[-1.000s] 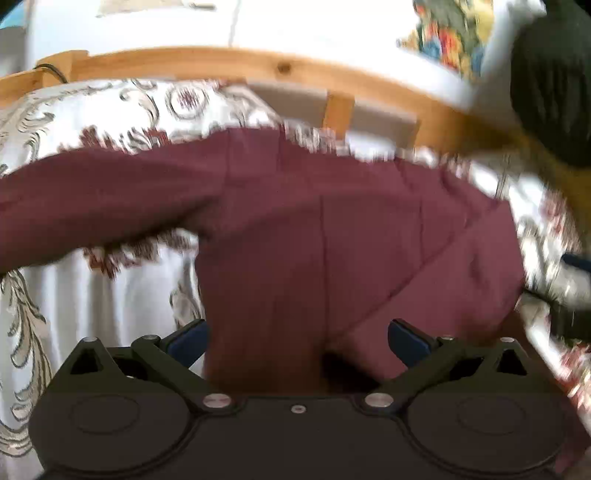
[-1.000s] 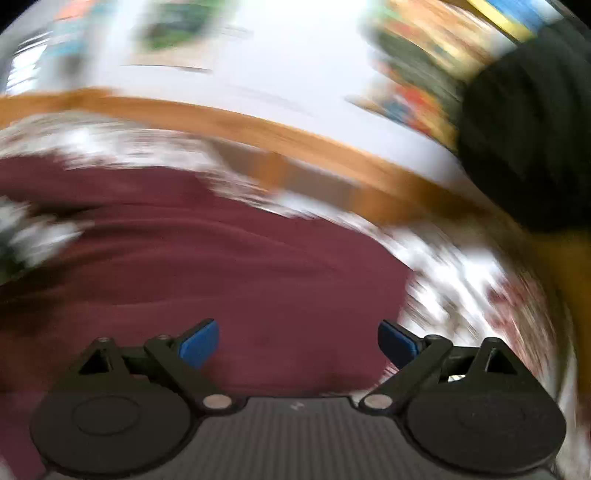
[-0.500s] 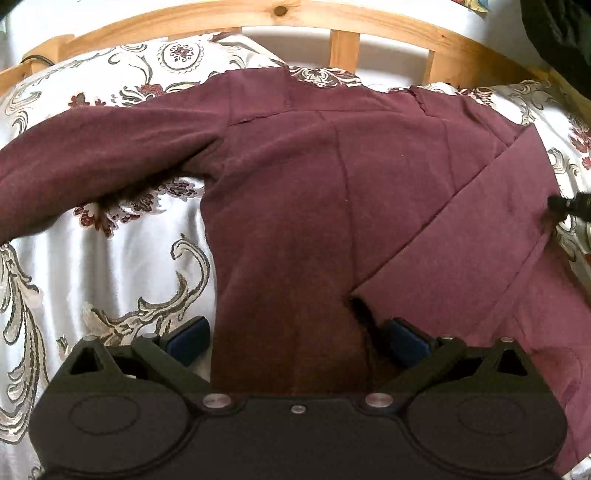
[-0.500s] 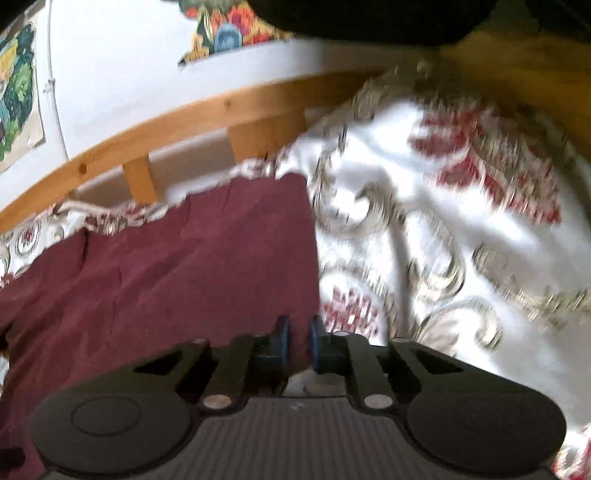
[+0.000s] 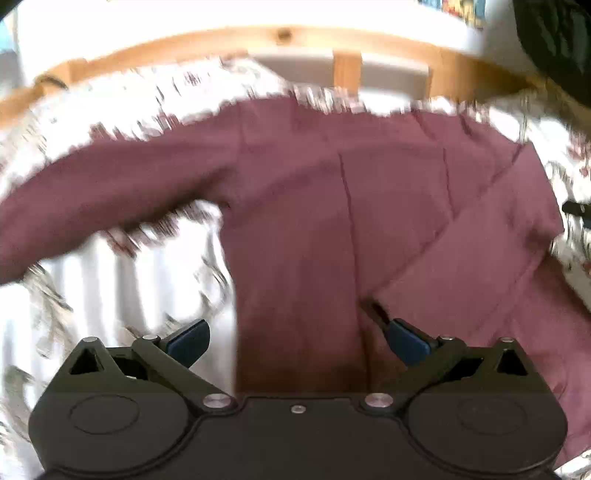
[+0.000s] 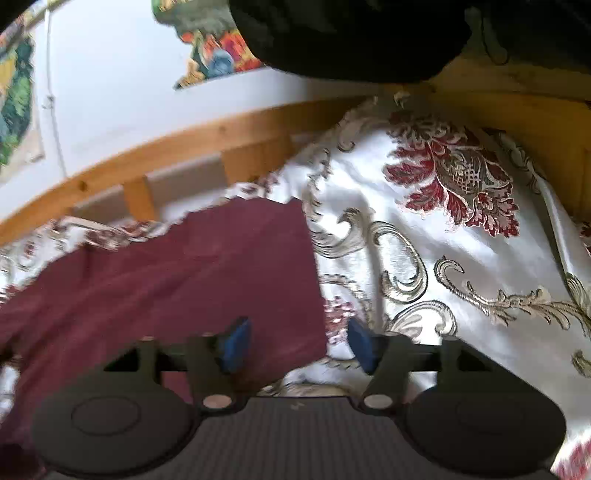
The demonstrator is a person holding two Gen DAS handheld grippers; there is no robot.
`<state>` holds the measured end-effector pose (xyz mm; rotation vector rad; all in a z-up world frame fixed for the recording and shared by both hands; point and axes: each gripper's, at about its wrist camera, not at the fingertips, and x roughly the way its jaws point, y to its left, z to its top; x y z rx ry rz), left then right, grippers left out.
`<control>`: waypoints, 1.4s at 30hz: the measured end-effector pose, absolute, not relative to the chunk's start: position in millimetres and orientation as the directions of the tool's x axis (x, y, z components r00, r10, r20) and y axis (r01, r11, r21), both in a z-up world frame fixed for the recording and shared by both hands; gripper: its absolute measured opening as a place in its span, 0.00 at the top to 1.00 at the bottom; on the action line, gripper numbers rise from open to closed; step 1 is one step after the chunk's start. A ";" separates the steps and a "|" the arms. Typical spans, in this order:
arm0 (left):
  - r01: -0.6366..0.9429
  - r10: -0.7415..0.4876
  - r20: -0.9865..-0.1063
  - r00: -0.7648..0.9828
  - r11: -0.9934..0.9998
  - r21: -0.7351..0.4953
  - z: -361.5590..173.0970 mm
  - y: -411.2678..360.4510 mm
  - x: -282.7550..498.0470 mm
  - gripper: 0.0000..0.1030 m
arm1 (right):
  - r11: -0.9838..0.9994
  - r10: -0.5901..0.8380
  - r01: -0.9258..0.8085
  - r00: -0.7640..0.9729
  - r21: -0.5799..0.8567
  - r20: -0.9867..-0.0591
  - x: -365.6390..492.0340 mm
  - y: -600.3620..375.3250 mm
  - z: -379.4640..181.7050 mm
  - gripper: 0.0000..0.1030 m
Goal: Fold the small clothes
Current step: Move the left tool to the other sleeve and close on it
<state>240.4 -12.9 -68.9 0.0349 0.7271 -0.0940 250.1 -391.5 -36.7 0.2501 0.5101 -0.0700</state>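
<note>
Maroon top [image 5: 295, 206] flat, neckline toward headboard [image 5: 280, 35], hem toward both tools, each wide apart, nothing gripped.

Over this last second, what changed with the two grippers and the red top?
The right gripper pinched shut at the edge of the folded sleeve half a second ago; its jaws have just been opening, and the edge lies between them unpressed. The left gripper stayed open over the top. The other sleeve remains spread on the bedspread.
</note>
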 end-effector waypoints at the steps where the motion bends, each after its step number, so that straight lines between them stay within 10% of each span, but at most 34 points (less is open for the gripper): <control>1: 0.082 -0.056 -0.644 0.763 0.997 0.010 -61.3 -9.9 235.8 0.01 | 0.966 0.011 0.116 0.874 0.230 -0.486 243.4 -389.2 -32.2 0.24; 13: -0.330 0.319 -0.392 0.863 0.943 0.041 43.3 93.1 159.8 0.01 | 0.974 0.150 -0.059 0.893 0.220 -0.425 171.3 -347.0 12.3 0.00; 34: 0.053 0.321 -0.713 0.623 0.892 0.448 36.5 251.7 234.5 0.07 | 0.968 0.221 -0.251 0.858 -0.002 -0.464 156.0 -291.7 -1.5 0.00; 42: 0.110 0.331 -0.764 0.553 0.881 0.461 27.1 244.2 243.8 0.38 | 0.960 0.227 -0.277 0.854 -0.041 -0.468 157.8 -282.8 -4.6 0.00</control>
